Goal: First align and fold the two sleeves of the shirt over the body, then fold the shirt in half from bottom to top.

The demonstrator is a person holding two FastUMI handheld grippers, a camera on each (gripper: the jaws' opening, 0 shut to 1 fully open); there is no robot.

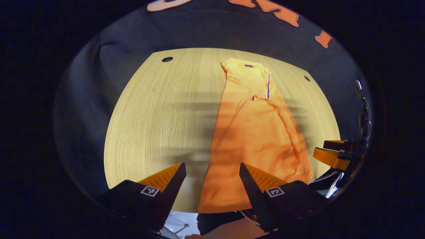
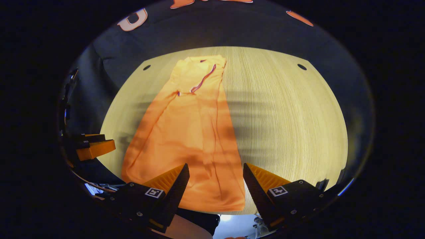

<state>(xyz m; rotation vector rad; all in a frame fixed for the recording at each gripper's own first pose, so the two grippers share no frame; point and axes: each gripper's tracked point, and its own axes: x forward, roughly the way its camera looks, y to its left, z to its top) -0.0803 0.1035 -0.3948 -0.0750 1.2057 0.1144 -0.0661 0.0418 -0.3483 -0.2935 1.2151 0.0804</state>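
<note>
An orange shirt lies flat on the wooden table, collar at the far end, both sleeves folded in over the body so it forms a long narrow strip. Its hem reaches the near table edge. My left gripper is open above the hem's left corner, nothing between its fingers. In the right gripper view the same shirt runs up the left half of the table, and my right gripper is open over the hem's right corner. The other gripper shows at the right edge of the left gripper view.
The round-cornered table has small dark holes near its far corners. Black cloth walls close in behind and at the sides. Bare wood stretches left of the shirt in the left gripper view, right of it in the right gripper view.
</note>
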